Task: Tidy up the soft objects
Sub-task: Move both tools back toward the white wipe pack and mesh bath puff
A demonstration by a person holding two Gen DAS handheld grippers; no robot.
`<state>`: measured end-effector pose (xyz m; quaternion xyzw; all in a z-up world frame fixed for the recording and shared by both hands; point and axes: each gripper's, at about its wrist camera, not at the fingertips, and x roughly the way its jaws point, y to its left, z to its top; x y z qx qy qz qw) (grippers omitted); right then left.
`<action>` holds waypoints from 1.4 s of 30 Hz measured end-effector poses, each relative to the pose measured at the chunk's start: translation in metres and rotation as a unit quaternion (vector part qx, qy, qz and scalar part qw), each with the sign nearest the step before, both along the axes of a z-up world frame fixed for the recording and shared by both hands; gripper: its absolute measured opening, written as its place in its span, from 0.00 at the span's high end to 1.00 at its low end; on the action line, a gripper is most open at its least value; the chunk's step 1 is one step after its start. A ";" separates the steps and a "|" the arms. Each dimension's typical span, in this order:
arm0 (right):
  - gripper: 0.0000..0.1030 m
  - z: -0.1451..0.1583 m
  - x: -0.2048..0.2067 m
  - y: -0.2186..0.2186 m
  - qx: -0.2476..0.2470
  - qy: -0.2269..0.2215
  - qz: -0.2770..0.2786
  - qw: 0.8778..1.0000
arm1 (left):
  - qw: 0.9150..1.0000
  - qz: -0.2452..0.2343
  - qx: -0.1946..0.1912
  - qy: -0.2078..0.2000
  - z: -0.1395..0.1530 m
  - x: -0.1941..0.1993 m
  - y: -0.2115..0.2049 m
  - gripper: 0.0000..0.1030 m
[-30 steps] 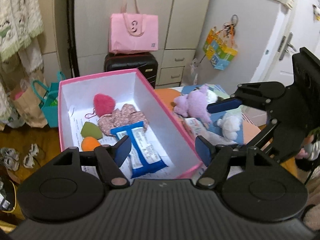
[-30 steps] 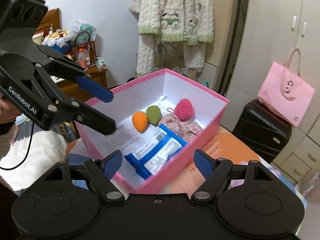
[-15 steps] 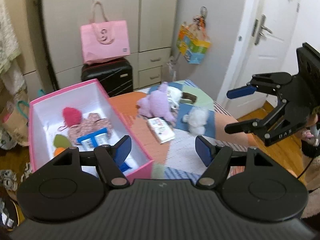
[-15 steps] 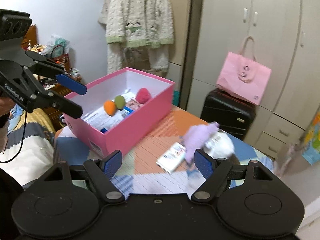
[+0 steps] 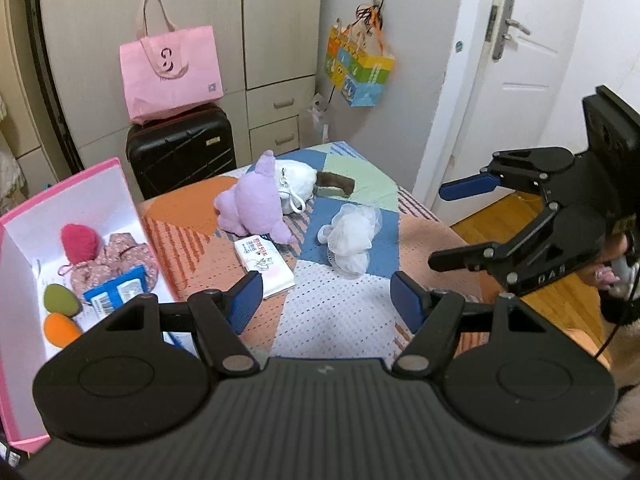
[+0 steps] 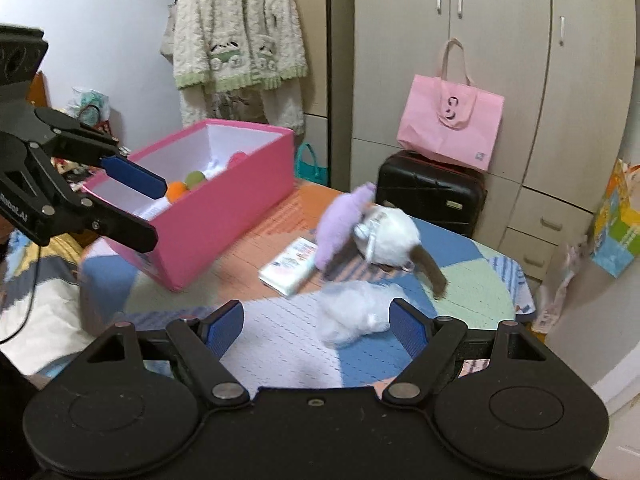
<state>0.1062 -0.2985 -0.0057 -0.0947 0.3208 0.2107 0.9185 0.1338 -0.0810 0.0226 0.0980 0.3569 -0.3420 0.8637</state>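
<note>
Both tools hovering empty over the table, jaws apart, nothing gripped.

Left tool is sitting wide open at lower centre; right tool is gaping wide too, the white fluffy toy lying just ahead of its pads, likely the next pick. Purple plush and tissue pack are waiting mid-frame on the patchwork table; pink box at left edge is collecting sorted soft items.
</note>
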 end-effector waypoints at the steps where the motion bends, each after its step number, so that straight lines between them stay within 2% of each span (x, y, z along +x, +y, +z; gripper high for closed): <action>1: 0.19 -0.006 0.001 0.000 -0.005 -0.005 0.000 1.000 | 1.000 0.007 0.003 0.003 -0.005 0.004 -0.004 0.33; 4: 0.19 -0.028 0.009 0.001 -0.009 -0.023 0.005 1.000 | 1.000 0.024 0.006 0.003 -0.017 0.013 -0.014 0.33; 6: 0.19 -0.042 0.017 0.002 -0.005 -0.038 -0.012 0.999 | 0.999 0.033 0.005 0.004 -0.024 0.018 -0.020 0.33; 10: 0.18 -0.059 0.026 0.005 -0.006 -0.079 -0.002 0.997 | 0.999 0.044 0.001 0.008 -0.034 0.029 -0.028 0.33; 13: 0.17 -0.066 0.035 0.009 -0.021 -0.088 -0.001 0.996 | 0.998 0.059 0.005 0.009 -0.046 0.040 -0.036 0.34; 18: 0.17 -0.079 0.052 0.014 -0.034 -0.084 0.000 0.996 | 0.996 0.090 0.010 0.011 -0.071 0.058 -0.046 0.34; 22: 0.17 -0.088 0.062 0.013 -0.049 -0.087 -0.005 0.995 | 0.993 0.119 0.009 -0.007 -0.084 0.069 -0.051 0.34; 26: 0.17 -0.095 0.072 0.009 -0.051 -0.072 -0.013 0.996 | 0.992 0.127 0.012 -0.022 -0.095 0.079 -0.060 0.34; 35: 0.17 -0.102 0.072 0.005 -0.052 -0.041 -0.040 0.997 | 0.987 0.159 0.018 -0.016 -0.123 0.093 -0.063 0.34; 39: 0.17 -0.104 0.067 -0.001 -0.029 -0.032 -0.069 0.997 | 0.986 0.167 0.011 -0.023 -0.130 0.092 -0.062 0.34; 42: 0.18 -0.104 0.062 -0.009 0.007 -0.030 -0.093 0.995 | 0.984 0.174 0.006 -0.023 -0.135 0.092 -0.061 0.36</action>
